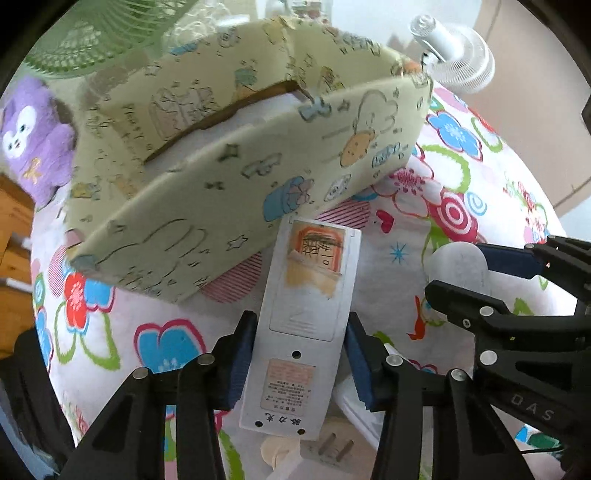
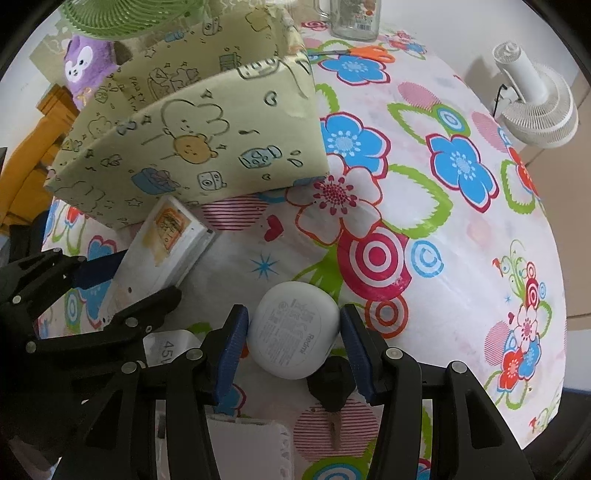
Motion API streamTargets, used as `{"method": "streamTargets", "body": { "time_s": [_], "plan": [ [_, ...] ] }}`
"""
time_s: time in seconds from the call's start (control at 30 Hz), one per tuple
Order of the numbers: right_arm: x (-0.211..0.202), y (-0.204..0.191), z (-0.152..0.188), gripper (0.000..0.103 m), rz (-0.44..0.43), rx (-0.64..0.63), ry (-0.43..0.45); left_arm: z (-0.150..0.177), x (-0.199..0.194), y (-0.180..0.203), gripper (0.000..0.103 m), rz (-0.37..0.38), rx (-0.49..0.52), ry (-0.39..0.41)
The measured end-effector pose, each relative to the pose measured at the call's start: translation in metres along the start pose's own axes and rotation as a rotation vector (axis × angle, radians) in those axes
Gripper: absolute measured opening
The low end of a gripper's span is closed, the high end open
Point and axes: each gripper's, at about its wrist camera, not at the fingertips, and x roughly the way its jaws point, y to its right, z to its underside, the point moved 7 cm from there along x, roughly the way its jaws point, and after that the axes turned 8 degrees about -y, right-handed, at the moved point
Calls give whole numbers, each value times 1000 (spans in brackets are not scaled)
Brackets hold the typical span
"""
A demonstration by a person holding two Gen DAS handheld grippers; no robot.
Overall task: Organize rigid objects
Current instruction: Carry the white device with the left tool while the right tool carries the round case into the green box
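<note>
My left gripper [image 1: 300,354] is shut on a white remote control [image 1: 308,321], back side up with an orange sticker, held just in front of the pale yellow cartoon-print box [image 1: 236,177]. The remote also shows in the right wrist view [image 2: 166,247], with the left gripper [image 2: 122,280] around it. My right gripper [image 2: 293,343] is shut on a white Redmi earbud case [image 2: 293,332], held above the floral tablecloth [image 2: 443,258]. The right gripper also shows in the left wrist view [image 1: 491,273], holding the case [image 1: 460,264]. The box [image 2: 192,147] is open at the top.
A purple plush toy [image 1: 33,136], a green fan [image 1: 96,33] and a white fan [image 1: 458,55] stand behind the box. A glass jar [image 2: 354,18] is at the far edge. A black key [image 2: 332,384], a white charger [image 2: 166,350] and a plug [image 1: 332,448] lie under the grippers.
</note>
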Motion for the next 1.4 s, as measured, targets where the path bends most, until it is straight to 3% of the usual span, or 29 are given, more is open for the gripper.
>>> {"method": "streamTargets", "body": {
  "time_s": [0.37,0.83,1.4],
  "plan": [
    [-31,-14,-2,54,-18,-68,55,21,-39,-20,45,-21,-113,56],
    [-83,-26,4,54,-13,-127,119,24,-83,-26,45,-46,-211,130],
    [-136,-34,-17,54,-10,-176,201,11,-134,-31,45,-77,-319,218]
  ]
}}
